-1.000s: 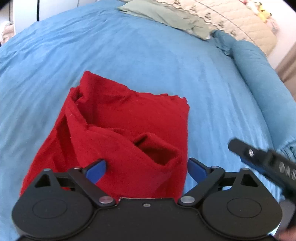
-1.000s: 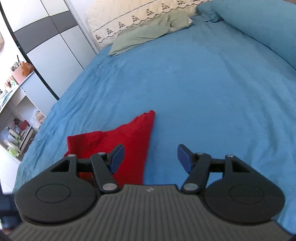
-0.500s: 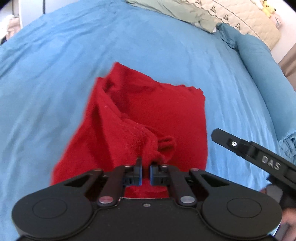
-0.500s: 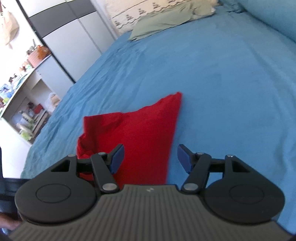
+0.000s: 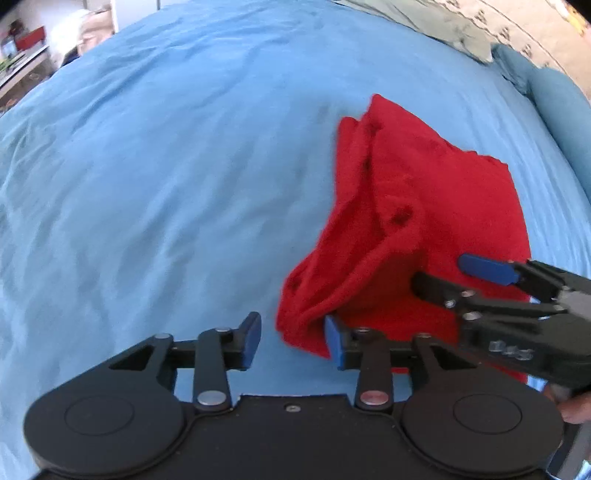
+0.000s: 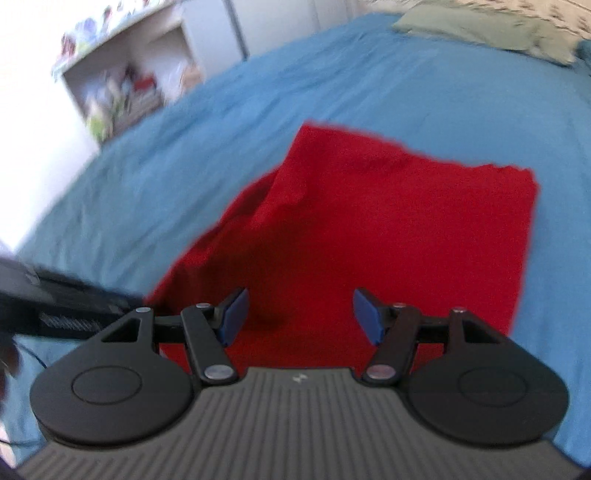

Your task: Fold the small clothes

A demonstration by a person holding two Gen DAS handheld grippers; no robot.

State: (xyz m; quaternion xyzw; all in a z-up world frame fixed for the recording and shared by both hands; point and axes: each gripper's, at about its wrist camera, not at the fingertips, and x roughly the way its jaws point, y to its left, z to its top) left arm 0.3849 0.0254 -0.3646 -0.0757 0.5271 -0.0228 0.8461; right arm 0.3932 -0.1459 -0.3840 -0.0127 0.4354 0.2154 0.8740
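Note:
A crumpled red garment point(image 5: 424, 206) lies on the blue bedsheet point(image 5: 166, 184), right of centre in the left wrist view. My left gripper point(image 5: 291, 341) hovers at its near left corner with its jaws opening. Only the corner's edge lies by the right pad, and nothing is pinched. My right gripper point(image 5: 454, 277) reaches in from the right, open above the garment's near part. In the right wrist view the red garment point(image 6: 388, 229) fills the middle under my open right gripper point(image 6: 301, 317), with no cloth gripped between its fingers. The left gripper's black body point(image 6: 55, 306) shows at the left edge.
A green pillow point(image 6: 480, 29) and a quilted cover lie at the head of the bed. A blue bolster point(image 5: 557, 107) runs along the right side. A white shelf unit point(image 6: 122, 85) with small items stands beyond the bed's left edge. Wide blue sheet lies left of the garment.
The left gripper closed on a fold of the garment, then let go and shifted left, so the cloth now lies to its right. The right gripper rolled and came in over the garment.

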